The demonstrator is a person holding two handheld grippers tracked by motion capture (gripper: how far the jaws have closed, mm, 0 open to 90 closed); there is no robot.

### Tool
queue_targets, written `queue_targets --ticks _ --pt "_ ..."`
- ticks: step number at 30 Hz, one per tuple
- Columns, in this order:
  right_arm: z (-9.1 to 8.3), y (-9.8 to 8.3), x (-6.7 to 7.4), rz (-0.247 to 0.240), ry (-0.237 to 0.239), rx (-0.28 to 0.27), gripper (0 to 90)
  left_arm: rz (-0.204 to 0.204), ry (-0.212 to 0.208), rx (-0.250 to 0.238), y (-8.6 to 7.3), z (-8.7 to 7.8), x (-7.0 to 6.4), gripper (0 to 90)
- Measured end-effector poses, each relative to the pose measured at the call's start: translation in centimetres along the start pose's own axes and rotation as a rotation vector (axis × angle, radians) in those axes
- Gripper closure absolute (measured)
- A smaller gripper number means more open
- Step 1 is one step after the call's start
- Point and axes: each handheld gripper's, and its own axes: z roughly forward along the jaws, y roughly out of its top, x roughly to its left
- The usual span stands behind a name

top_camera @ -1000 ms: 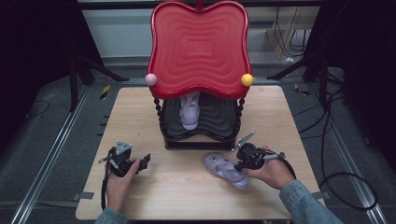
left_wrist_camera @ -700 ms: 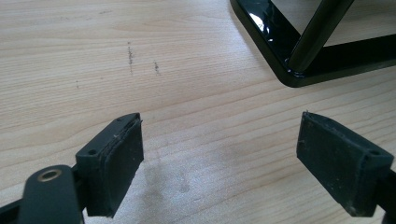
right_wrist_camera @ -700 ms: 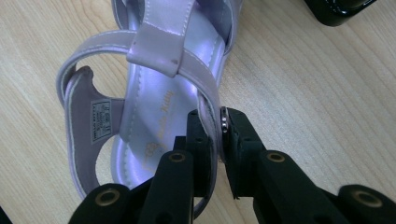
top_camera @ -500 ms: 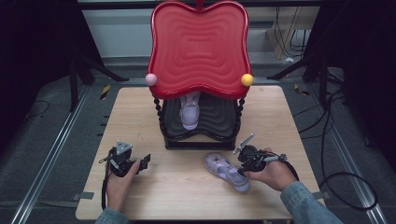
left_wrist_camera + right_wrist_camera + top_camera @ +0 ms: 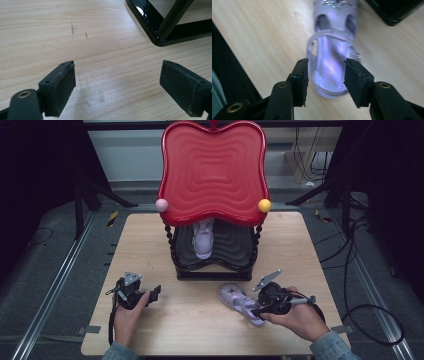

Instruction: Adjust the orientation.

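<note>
A black two-tier shoe rack [image 5: 212,270] with a red wavy top stands at the back middle of the wooden counter [image 5: 150,230]; on its lower shelf rests one pale lilac shoe [image 5: 203,239], toe toward the person. A second lilac sandal [image 5: 242,302] lies on the counter just in front of the rack's right corner, so there are two shoes in all, one shelved and one out. Two small balls sit at the red top's front corners, one pink [image 5: 161,205] and one yellow [image 5: 264,205]. The right gripper [image 5: 325,75] sits at the sandal's heel end; its fingers have just been opening and now stand part open, with the heel between them in the right gripper view but the pads [image 5: 355,78] clear of its sides, not pressing. The left gripper [image 5: 117,85], near the counter's front left, has its fingers spread wide over bare wood, holding nothing, the rack's base corner ahead of it.
</note>
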Motion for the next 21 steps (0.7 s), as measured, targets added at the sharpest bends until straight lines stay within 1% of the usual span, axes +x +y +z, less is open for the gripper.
queue_targets --ticks 4,7,12,16,18,21 --pt "1.1 0.5 0.9 -0.018 0.018 0.013 55.1 0.000 0.003 0.000 0.0 -0.1 0.2 12.5" --pt "2.0 0.7 1.3 -0.023 0.019 0.027 57.4 0.000 0.003 0.003 0.0 -0.1 0.3 12.5" --pt "3.3 0.9 1.6 -0.029 0.027 0.050 64.0 0.001 0.002 0.002 0.0 0.0 0.2 12.5" --pt "4.0 0.9 1.6 -0.035 0.011 0.076 68.8 0.001 0.002 0.002 0.0 0.0 0.2 12.5" --pt "4.3 0.8 1.6 -0.032 0.014 0.084 72.1 0.003 0.004 0.005 0.0 0.0 0.2 12.5" --pt "4.6 0.7 1.6 -0.035 0.014 0.096 74.7 0.001 0.002 0.005 0.0 0.0 0.2 12.5"
